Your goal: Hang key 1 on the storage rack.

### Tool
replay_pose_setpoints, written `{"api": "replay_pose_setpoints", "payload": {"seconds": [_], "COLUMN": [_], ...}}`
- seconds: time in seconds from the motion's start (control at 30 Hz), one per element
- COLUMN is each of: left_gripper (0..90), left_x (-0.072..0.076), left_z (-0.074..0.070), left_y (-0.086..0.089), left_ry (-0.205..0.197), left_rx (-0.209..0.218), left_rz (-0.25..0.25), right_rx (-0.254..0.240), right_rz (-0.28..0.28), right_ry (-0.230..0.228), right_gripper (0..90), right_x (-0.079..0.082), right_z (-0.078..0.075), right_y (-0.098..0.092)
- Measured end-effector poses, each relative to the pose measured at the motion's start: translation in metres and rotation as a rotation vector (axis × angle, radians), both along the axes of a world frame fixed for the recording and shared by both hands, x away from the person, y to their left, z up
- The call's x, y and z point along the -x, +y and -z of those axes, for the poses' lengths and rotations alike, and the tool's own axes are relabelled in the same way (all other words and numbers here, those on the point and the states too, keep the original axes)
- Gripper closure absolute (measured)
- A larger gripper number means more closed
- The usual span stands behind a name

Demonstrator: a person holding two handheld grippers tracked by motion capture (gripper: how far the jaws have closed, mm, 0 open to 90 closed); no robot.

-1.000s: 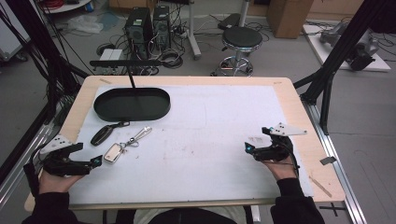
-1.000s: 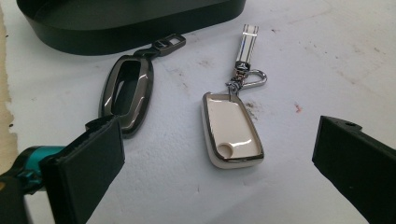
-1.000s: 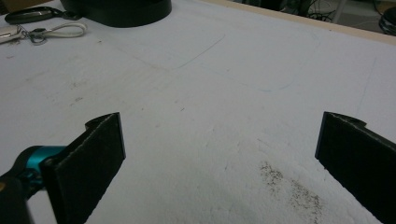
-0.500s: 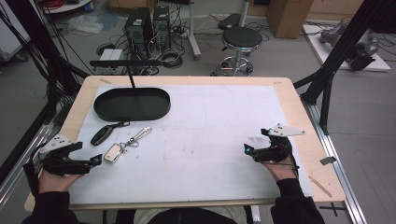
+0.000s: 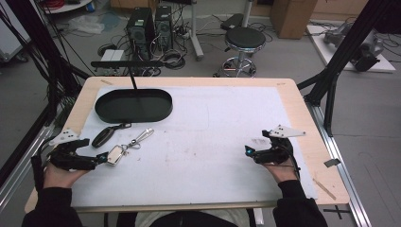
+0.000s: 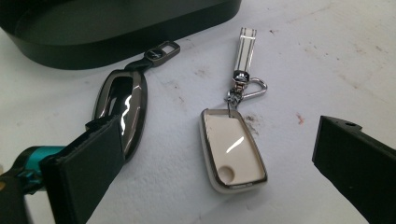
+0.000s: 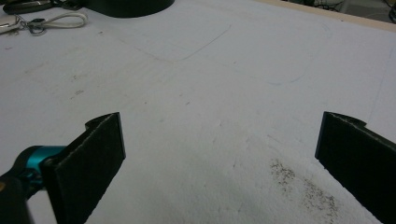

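A white key fob with a chrome rim (image 6: 232,150) lies flat on the white mat, its strap and clip (image 6: 246,44) stretched out behind it. My left gripper (image 6: 219,161) is open, its jaws standing on either side of the fob without touching it. In the high view that gripper (image 5: 101,158) sits at the fob's (image 5: 115,154) left end. A black glossy key fob (image 6: 122,106) lies just beside the white one (image 5: 105,136). My right gripper (image 5: 249,151) rests open over bare mat (image 7: 219,140), nothing between its jaws.
A black oval tray (image 5: 134,105) sits at the back left, an upright black stand (image 5: 127,66) rising from it. The wooden table edge (image 5: 312,137) borders the mat. Dark speckles (image 7: 299,186) mark the mat near the right gripper.
My left gripper has edged right up to the white key fob. The right gripper has barely moved.
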State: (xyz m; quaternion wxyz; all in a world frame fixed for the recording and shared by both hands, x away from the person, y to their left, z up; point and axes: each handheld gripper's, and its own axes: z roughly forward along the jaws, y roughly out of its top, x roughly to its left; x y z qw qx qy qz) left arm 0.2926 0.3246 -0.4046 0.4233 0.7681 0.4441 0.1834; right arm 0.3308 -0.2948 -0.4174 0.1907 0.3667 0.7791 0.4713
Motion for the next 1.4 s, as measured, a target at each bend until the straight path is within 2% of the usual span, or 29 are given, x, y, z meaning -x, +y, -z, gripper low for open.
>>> {"api": "replay_pose_setpoints", "payload": {"seconds": [0.1,0.13,0.23,0.47,0.53,0.57,0.73,0.97,1.0,1.13,1.2,1.4], "left_gripper": [2.8,2.8,2.8,2.8,2.8,2.8,2.8,2.8,2.8,2.8,2.8,2.8], "left_x": [-0.007,-0.009,-0.015,-0.031,-0.035,-0.040,-0.048,-0.063,-0.065,-0.075,-0.080,-0.092], "left_z": [0.001,0.002,-0.001,-0.013,-0.015,-0.017,-0.019,-0.024,-0.024,-0.020,-0.017,-0.013], "left_y": [-0.005,-0.007,-0.014,-0.030,-0.033,-0.038,-0.046,-0.064,-0.065,-0.071,-0.074,-0.096], "left_ry": [0.020,0.038,0.062,0.060,0.057,0.057,0.070,0.076,0.079,0.098,0.104,0.133], "left_rx": [-0.014,-0.027,-0.030,-0.091,-0.090,-0.114,-0.119,-0.166,-0.157,-0.176,-0.165,-0.209], "left_rz": [0.015,0.025,0.057,0.107,0.116,0.126,0.148,0.187,0.193,0.200,0.201,0.242], "right_rx": [-0.004,-0.002,0.000,0.003,0.003,0.002,-0.001,-0.008,-0.004,-0.008,-0.009,-0.002], "right_rz": [0.007,0.008,0.011,0.010,0.012,0.012,0.019,0.019,0.019,0.019,0.019,0.015], "right_ry": [0.000,-0.003,-0.005,-0.003,-0.002,-0.003,-0.004,-0.009,-0.009,-0.009,-0.009,-0.017], "right_gripper": [0.7,0.7,0.7,0.7,0.6,0.7,0.7,0.6,0.7,0.7,0.6,0.7], "right_x": [0.000,0.000,0.000,0.000,0.000,0.000,0.000,0.001,0.001,0.001,0.001,0.000], "right_z": [0.000,0.000,0.000,0.000,0.000,0.000,-0.001,-0.001,-0.001,-0.001,-0.001,-0.001], "right_y": [0.000,0.000,0.000,0.000,0.000,0.000,-0.001,-0.001,-0.001,-0.001,-0.001,-0.001]}}
